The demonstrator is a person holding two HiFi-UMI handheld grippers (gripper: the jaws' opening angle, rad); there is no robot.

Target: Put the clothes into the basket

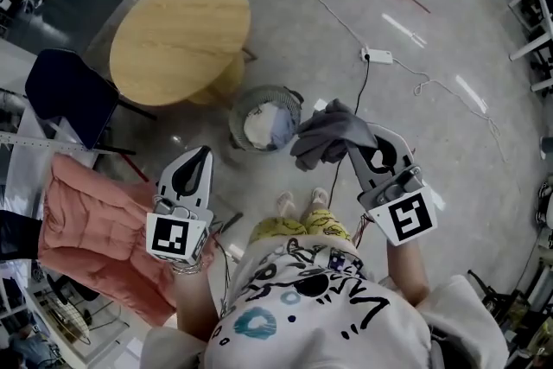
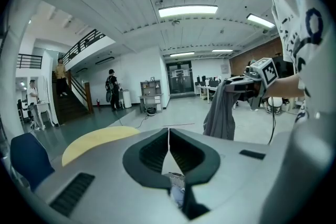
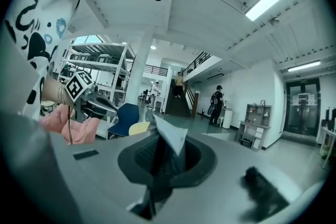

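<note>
A grey garment (image 1: 324, 134) hangs from my right gripper (image 1: 352, 148), which is shut on it, just right of the round mesh basket (image 1: 237, 111) on the floor. White and blue clothes (image 1: 263, 125) lie inside the basket. In the right gripper view a fold of the grey garment (image 3: 172, 136) pokes up between the shut jaws of the right gripper (image 3: 165, 140). My left gripper (image 1: 203, 155) is shut and holds nothing, below and left of the basket. The left gripper view shows the left gripper (image 2: 168, 132) with jaws together, and the grey garment (image 2: 220, 113) dangling at right.
A round wooden table (image 1: 177, 34) stands beyond the basket, with a dark blue chair (image 1: 69, 91) to its left. Pink quilted fabric (image 1: 95, 229) lies at the left. A power strip (image 1: 377, 56) and cables run over the grey floor. People stand far off by a staircase (image 2: 73, 102).
</note>
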